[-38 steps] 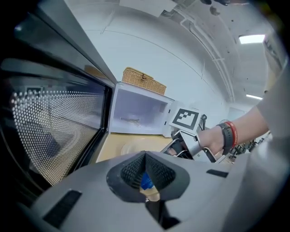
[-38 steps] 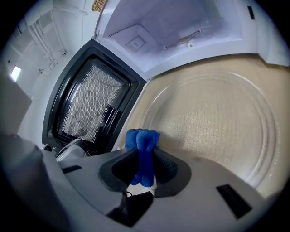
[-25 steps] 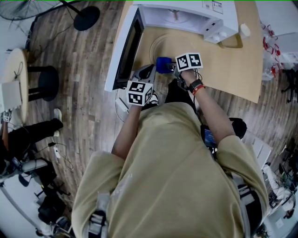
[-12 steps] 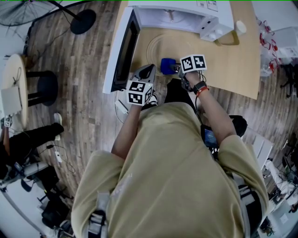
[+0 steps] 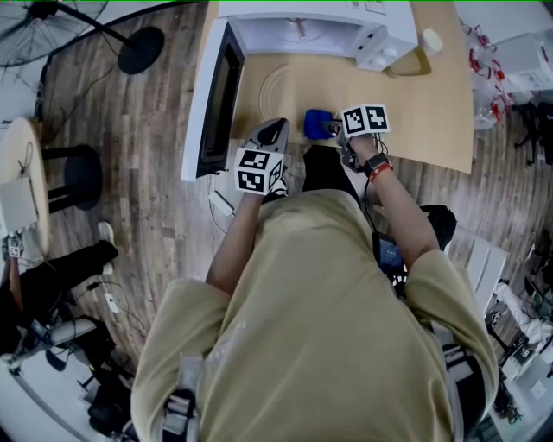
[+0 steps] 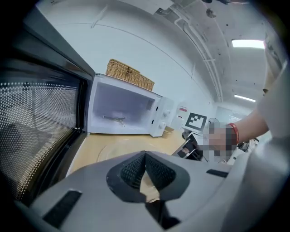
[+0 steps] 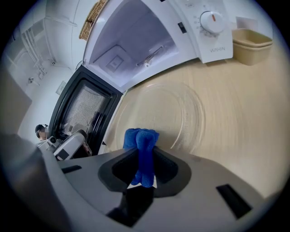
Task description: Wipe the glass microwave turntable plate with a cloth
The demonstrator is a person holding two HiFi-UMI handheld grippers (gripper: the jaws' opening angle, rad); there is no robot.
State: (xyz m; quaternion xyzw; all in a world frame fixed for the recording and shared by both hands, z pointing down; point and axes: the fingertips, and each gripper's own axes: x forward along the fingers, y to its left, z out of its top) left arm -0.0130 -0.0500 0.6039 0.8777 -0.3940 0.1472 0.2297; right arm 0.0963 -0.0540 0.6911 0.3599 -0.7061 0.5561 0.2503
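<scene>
The clear glass turntable plate lies flat on the wooden table in front of the open microwave. My right gripper is shut on a bunched blue cloth, held just off the plate's near right rim. Near the table's front edge, left of the plate and beside the microwave door, my left gripper has its jaws together with nothing between them. The plate shows faintly ahead of it.
A white microwave stands at the table's far edge, its door swung open over the left side. A beige tub sits right of it. A wicker basket rests on top. Stools and a fan base stand on the floor at left.
My right gripper with the blue cloth has drawn slightly right and toward me, from over the plate's near edge to just off its rim. The left gripper has hardly moved.
</scene>
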